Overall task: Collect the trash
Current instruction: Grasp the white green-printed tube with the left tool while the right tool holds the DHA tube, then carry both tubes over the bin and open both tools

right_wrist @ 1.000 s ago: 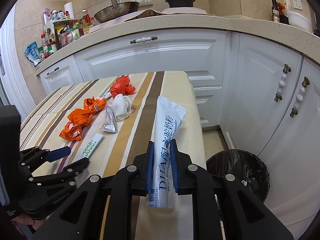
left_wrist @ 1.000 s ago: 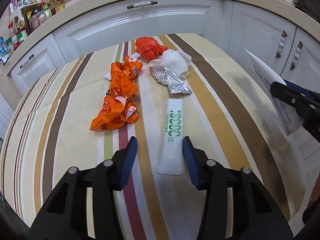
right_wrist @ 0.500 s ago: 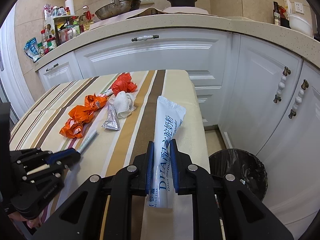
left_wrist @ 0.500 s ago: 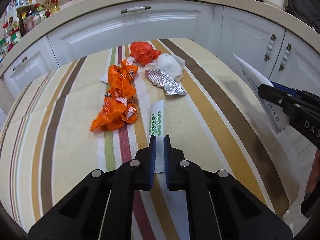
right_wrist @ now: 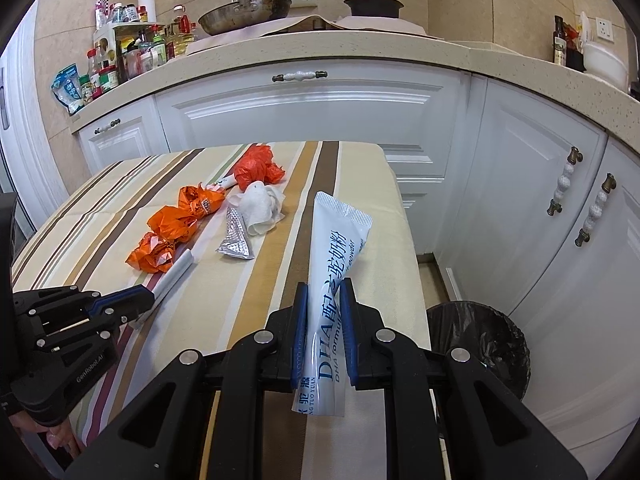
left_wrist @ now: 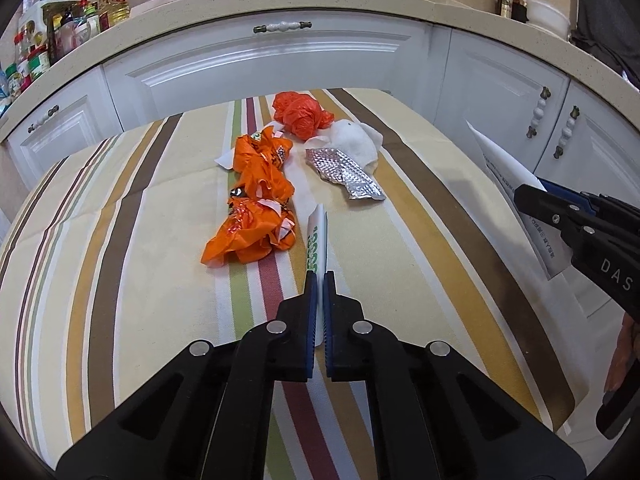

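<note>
My left gripper (left_wrist: 319, 280) is shut on a narrow white sachet with green print (left_wrist: 317, 240), turned on edge and lifted at its near end; from the right wrist view the same sachet (right_wrist: 173, 276) slants up off the cloth from the left gripper (right_wrist: 146, 294). My right gripper (right_wrist: 323, 292) is shut on a long white DHA powder sachet (right_wrist: 334, 256), held over the table's right edge. On the striped tablecloth (left_wrist: 400, 240) lie orange wrappers (left_wrist: 256, 208), a red bag (left_wrist: 300, 114), a white tissue (left_wrist: 356, 144) and a silver foil pack (left_wrist: 346, 174).
A black-lined trash bin (right_wrist: 484, 340) stands on the floor at the right of the table, below the right gripper. White cabinets (right_wrist: 304, 116) and a countertop with bottles (right_wrist: 120, 56), a pan (right_wrist: 244, 12) and a pot ring the table.
The left gripper's jaws came together on the green-print sachet, which turned from flat onto its edge and rose at its near end. The right gripper kept its hold and stayed put.
</note>
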### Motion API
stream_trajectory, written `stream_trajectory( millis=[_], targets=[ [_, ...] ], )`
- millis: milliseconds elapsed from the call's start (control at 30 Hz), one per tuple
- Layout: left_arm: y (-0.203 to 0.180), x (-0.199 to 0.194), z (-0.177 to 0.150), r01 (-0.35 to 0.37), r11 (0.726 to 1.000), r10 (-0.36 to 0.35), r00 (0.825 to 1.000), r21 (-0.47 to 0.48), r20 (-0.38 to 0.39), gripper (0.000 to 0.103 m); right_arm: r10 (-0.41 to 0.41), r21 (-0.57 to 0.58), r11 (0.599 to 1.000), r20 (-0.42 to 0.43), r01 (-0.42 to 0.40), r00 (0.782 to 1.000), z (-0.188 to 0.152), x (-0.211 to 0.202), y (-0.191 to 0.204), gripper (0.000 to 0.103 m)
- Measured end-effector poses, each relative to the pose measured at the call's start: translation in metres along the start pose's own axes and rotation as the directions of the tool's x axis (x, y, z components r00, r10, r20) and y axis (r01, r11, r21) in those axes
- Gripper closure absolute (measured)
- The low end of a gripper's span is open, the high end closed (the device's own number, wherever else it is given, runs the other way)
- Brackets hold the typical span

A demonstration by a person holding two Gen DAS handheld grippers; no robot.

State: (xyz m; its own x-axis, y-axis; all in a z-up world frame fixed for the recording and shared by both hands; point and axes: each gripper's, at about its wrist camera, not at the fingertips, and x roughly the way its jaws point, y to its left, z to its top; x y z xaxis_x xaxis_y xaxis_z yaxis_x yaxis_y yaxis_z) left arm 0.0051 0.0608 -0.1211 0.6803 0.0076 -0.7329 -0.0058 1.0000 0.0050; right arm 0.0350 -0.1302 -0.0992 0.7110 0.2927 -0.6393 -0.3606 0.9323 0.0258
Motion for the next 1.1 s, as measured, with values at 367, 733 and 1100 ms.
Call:
stream_trajectory(
  millis=[367, 733, 1100],
  targets=[
    [0.005, -0.018, 0.011, 0.003, 1.000, -0.002, 0.999, -0.014, 0.038, 0.100, -0.018, 0.000, 1.000, 0.013, 0.018, 1.000, 0.001, -0.006, 0.000, 0.086],
    [-0.016, -0.030, 0.038, 0.044, 0.999, -0.046, 0.994, 0.018, 0.101, 0.100, -0.063, 0.029, 0.998, 0.035, 0.062, 0.997, 0.000, -0.017, -0.019, 0.086],
    [-0.080, -0.029, 0.072, 0.147, 0.982, -0.165, 0.974, 0.117, 0.158, 0.100, -0.178, 0.091, 0.981, 0.051, 0.173, 0.983, -0.004, -0.034, -0.067, 0.086]
  ],
)
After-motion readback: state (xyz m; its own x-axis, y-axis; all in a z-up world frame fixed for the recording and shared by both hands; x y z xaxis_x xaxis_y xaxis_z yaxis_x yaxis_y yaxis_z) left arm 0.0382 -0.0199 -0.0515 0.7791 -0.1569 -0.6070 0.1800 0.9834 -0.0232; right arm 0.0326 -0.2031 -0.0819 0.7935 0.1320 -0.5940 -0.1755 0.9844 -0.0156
